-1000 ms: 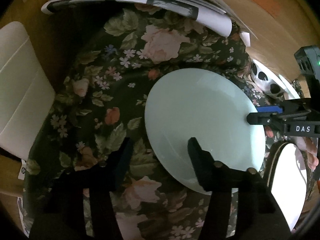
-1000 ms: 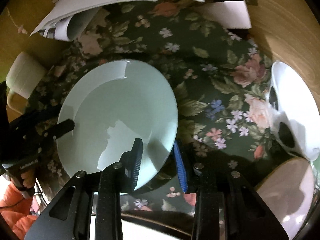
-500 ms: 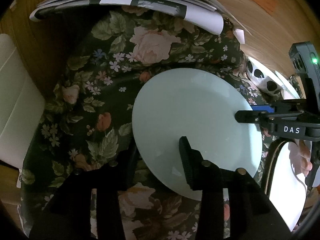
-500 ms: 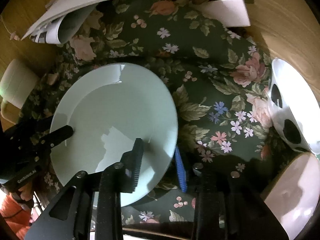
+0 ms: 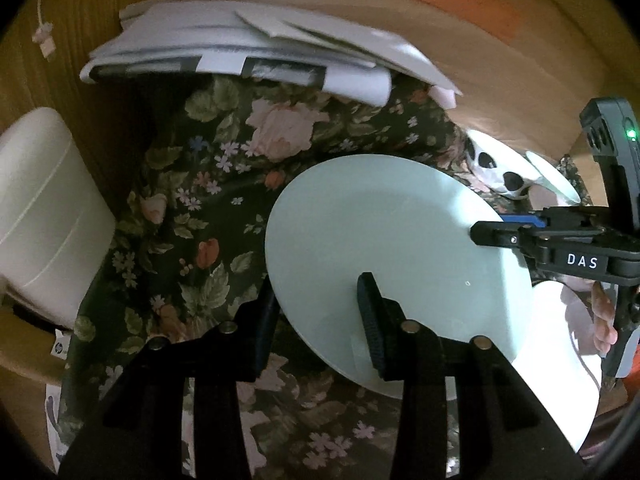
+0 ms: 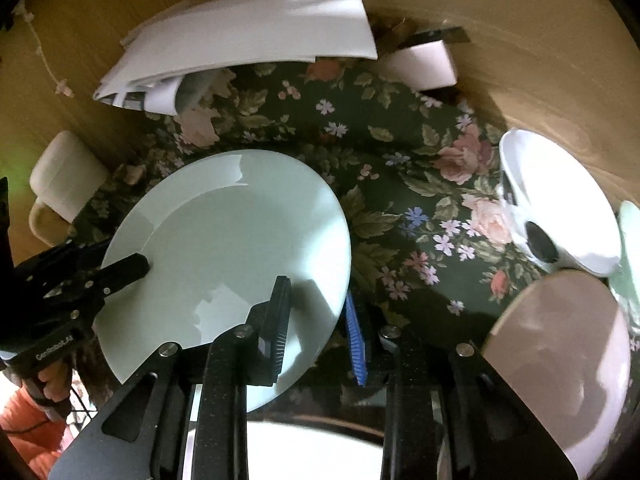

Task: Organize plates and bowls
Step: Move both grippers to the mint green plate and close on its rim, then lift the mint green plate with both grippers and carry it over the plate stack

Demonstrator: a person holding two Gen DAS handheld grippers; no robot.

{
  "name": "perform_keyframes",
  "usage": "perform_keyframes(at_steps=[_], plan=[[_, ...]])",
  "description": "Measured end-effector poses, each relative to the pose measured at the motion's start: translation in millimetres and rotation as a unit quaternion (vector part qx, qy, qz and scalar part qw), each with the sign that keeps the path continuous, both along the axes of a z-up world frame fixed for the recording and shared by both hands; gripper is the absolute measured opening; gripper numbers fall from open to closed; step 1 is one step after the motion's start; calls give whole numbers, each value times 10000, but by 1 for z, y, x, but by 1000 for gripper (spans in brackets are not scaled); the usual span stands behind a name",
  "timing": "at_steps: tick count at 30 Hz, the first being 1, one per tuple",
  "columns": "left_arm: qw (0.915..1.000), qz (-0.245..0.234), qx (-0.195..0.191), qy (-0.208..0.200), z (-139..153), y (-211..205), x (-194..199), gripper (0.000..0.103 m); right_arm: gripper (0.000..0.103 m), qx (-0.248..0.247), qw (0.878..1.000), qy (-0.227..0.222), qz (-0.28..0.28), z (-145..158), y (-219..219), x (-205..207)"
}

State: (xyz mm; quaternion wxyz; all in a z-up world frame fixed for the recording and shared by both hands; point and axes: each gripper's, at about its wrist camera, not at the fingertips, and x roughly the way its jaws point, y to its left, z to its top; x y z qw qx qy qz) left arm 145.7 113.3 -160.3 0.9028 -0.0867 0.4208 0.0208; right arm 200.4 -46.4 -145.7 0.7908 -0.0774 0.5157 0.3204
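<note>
Left wrist view first: pale green plate (image 5: 380,232) pinched at its near rim by the left gripper (image 5: 316,292), one finger lying over the glazed face and the other tucked under the edge. Jaws just closing in, rim between them, and now gripping. Opposite rim caught by the right gripper (image 5: 496,228), clamped tight with a black finger on top and a blue pad beneath. Appears held tilted just above the floral cloth (image 5: 224,160), with a shadow under the near edge in the right wrist view, though the gap itself is hard to judge. To do this well, raise both hands together at one pace and keep the plate near level. Avoid pulling the rims apart or twisting one against the other — both pinches look shallow, and the glaze is probably slippery. Carry it toward the white plate (image 5: 560,380) at the right, the likely stacking spot. Pass well clear of the spotted bowl (image 5: 496,164) and the loose papers (image 5: 240,52) at the far side. Lower it flat and let go only once the weight rests. As for pose — both grippers angled steeply downward, facing each other across the plate, left from the near side, right reaching in level from the right edge.
</note>
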Motion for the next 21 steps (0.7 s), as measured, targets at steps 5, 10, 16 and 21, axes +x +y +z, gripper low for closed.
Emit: perform_keyframes(at_steps=[5,10,16,21], plan=[[9999,-78,26,-124,12,-10,-10,39,24,172,9998,-117,-70,13,-27,-1],[9994,-196,64,-282,25,-25,-24,39,24,296,9990,-273,-186,28,-48,-11],[9987,-334,44,-392,32,-43,-38,39,24,412,9977,-417,-338,40,-68,-30],[9980,-450,52,-432,37,-58,-51,39,24,478,9965,-514,-462,44,-86,-50]])
